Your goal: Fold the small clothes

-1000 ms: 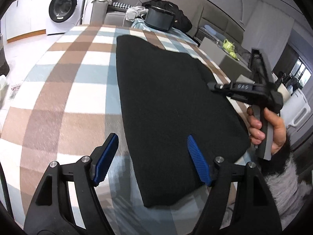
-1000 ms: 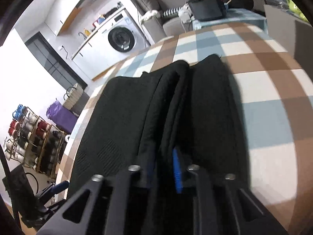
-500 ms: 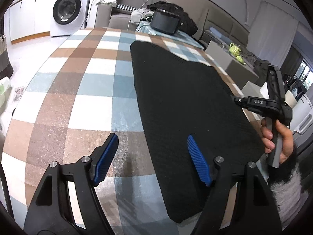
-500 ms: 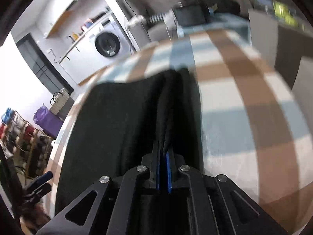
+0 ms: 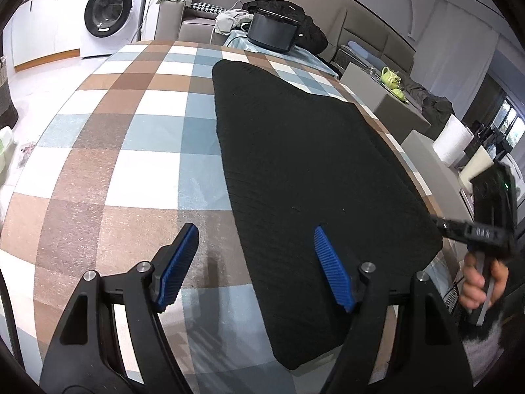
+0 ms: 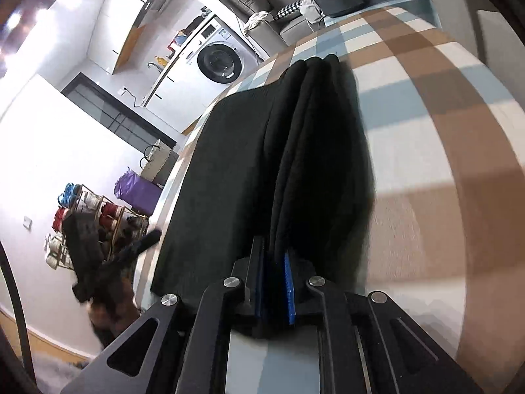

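Observation:
A black garment [image 5: 311, 151] lies flat on the checked tablecloth [image 5: 131, 131], its long edge running away from me. My left gripper [image 5: 255, 231] hovers open over the garment's near left edge, nothing between its blue pads. A hand holds my right gripper [image 5: 485, 229] at the garment's right edge. In the right wrist view, a raised fold of the black garment [image 6: 229, 170] runs between the blue pads of the right gripper [image 6: 274, 252]. Its jaws are opening a little but still pinch the cloth. My left gripper [image 6: 92, 252] shows blurred at the left.
A black box [image 5: 272, 31] stands at the table's far end. Behind it are a sofa and a washing machine [image 5: 108, 10]. Grey boxes [image 5: 393, 105] and a paper roll [image 5: 452, 138] sit right of the table. A shoe rack [image 6: 92, 216] stands by the wall.
The right gripper has moved to the right and lower in the left wrist view, and the garment has shifted right with it. Its jaws have parted slightly.

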`<state>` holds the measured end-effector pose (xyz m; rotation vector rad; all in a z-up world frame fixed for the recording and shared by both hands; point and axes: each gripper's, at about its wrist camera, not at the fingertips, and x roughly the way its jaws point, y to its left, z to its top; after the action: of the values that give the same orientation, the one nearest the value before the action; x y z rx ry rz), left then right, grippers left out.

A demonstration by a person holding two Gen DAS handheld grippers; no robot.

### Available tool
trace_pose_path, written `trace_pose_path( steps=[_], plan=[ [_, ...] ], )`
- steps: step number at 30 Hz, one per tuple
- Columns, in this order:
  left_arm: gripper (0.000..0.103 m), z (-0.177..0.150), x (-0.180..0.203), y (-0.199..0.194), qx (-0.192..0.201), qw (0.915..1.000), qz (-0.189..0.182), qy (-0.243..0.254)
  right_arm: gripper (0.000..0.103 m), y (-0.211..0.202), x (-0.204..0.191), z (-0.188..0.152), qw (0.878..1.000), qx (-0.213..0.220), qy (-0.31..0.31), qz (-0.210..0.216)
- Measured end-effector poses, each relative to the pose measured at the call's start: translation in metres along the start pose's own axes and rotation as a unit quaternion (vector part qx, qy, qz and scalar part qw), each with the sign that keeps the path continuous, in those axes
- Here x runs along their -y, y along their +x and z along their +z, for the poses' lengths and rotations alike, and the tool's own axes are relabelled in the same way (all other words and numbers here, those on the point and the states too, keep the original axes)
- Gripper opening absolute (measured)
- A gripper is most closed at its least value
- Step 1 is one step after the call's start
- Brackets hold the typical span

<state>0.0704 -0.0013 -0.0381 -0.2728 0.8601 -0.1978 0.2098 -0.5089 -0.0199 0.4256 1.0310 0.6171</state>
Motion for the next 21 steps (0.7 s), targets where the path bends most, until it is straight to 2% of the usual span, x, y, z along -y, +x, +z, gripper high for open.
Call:
trace_pose_path(
  steps=[2, 3, 5, 6, 7, 9, 11, 14, 16, 21],
  plan=[
    [0.070, -0.002, 0.001, 0.002, -0.005, 1.0000, -0.001, 0.001, 0.008, -0.003, -0.002, -0.009, 0.999, 0.011, -0.009, -0.030],
    [0.070, -0.002, 0.001, 0.003, -0.006, 1.0000, 0.000, -0.001, 0.005, -0.004, -0.006, -0.013, 1.000, 0.011, -0.015, -0.022],
    [0.070, -0.004, 0.001, 0.004, -0.011, 0.9999, 0.002, -0.003, 0.005, -0.010, -0.012, -0.016, 0.999, 0.015, -0.025, 0.036],
    [0.070, -0.004, 0.000, 0.005, -0.012, 0.9999, 0.003, -0.004, 0.005, -0.011, -0.015, -0.015, 0.999, 0.014, -0.032, 0.025],
    [0.070, -0.004, -0.001, 0.006, -0.013, 0.9999, 0.006, -0.007, 0.005, -0.010, -0.017, -0.016, 0.999, 0.011, -0.041, -0.014],
    [0.070, -0.005, -0.002, 0.007, -0.017, 0.9998, 0.005, -0.010, 0.006, -0.006, -0.014, -0.016, 0.997, -0.001, -0.041, -0.061],
    [0.070, -0.006, -0.002, 0.007, -0.018, 0.9998, 0.005, -0.011, 0.011, -0.013, -0.012, -0.016, 0.998, 0.011, -0.032, -0.059],
    [0.070, -0.005, -0.001, 0.008, -0.020, 0.9998, 0.002, -0.010, 0.025, -0.028, -0.014, -0.012, 0.996, 0.051, -0.030, -0.070],
    [0.070, -0.004, 0.000, 0.011, -0.023, 0.9997, 0.001, -0.011, 0.031, -0.035, -0.018, -0.007, 0.996, 0.072, -0.027, -0.054],
    [0.070, 0.001, 0.005, 0.021, -0.033, 0.9994, -0.001, -0.010, 0.034, -0.013, -0.032, 0.011, 0.996, 0.074, -0.035, -0.039]
  ],
)
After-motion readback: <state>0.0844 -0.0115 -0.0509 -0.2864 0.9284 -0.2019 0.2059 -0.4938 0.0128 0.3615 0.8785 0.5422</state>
